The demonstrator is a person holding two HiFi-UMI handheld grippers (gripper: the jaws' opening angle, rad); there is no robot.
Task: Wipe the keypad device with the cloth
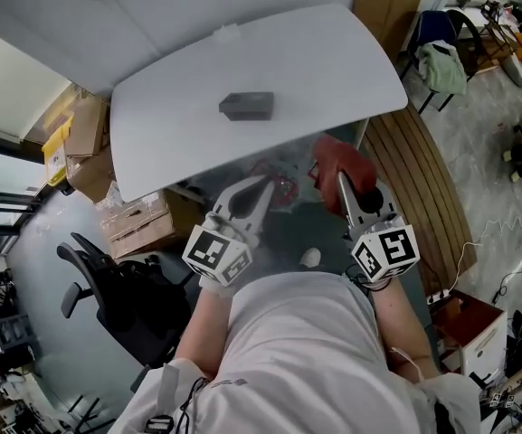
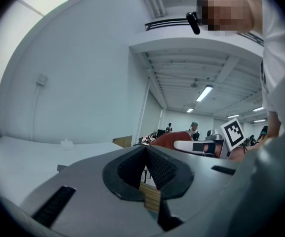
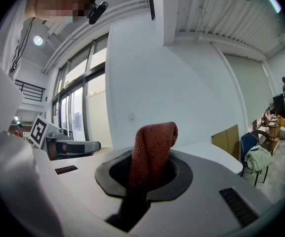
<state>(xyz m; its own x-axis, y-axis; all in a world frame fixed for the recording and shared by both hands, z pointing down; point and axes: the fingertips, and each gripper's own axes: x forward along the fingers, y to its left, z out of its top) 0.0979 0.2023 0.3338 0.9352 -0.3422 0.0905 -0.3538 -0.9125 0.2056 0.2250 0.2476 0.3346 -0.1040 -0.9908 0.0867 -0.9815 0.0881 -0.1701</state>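
One keypad device (image 1: 246, 106), dark grey and block-shaped, was seen lying about midway across the white table (image 1: 333, 61), well clear of all its edges, with nothing touching it. No other object was seen on the tabletop.

Both grippers were held off the table, on the person's side of its near edge and well apart from the device. The red cloth (image 1: 340, 163) was clamped in the right gripper (image 1: 342, 181). In the right gripper view the cloth (image 3: 152, 147) was seen standing up from between the jaws of that gripper (image 3: 147, 174), with its top folded over. The left gripper (image 1: 265, 184) was carried beside it, and in the left gripper view its jaws (image 2: 146, 149) were pressed together with nothing between them.

Cardboard boxes (image 1: 138, 220) were stacked beneath the table's left corner, with a black office chair (image 1: 107, 287) near them. A slatted wooden bench (image 1: 419, 179) was set just beyond the table's right edge.
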